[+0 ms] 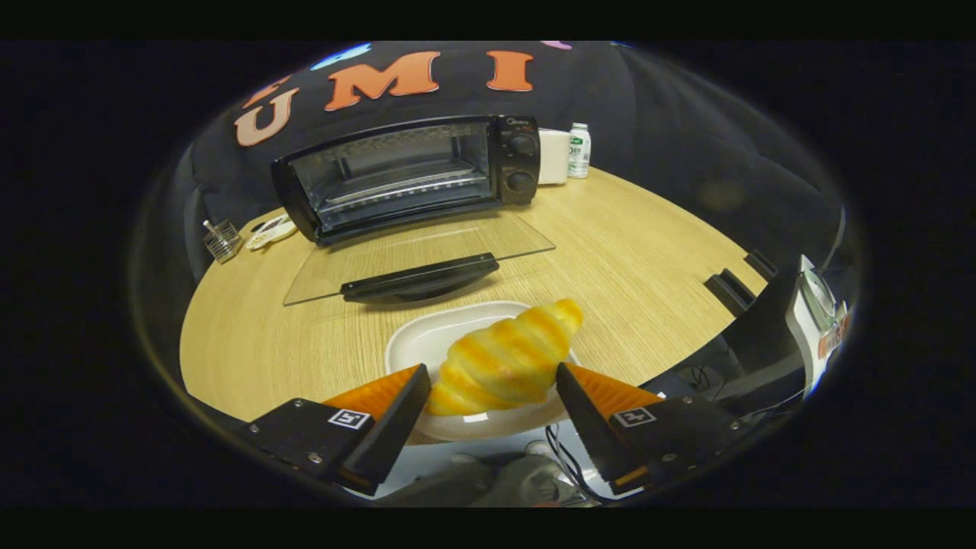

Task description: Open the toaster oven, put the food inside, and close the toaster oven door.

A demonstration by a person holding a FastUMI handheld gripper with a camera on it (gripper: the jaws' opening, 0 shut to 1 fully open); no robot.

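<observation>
the gripper (488, 381) stands spread wide, fingers flanking the croissant (503, 358) on its white plate (415, 343), neither clearly pressing. beyond, the toaster oven (412, 175) door (419, 263) lies open. best move, i'd judge: close evenly mid-body, squeeze gently, lift straight.

The toaster oven (408, 175) stands at the upper centre of the frame, at the back of the counter (648, 252), its door (415, 259) folded down flat toward the front. Right of it sit a box (554, 155) and a bottle (579, 150); left of it, a small wire rack (221, 240). Below centre, the croissant (503, 358) lies on a plate (427, 339), between the spread fingers of the hand-held gripper (488, 385), neither finger clearly pressing it.
</observation>
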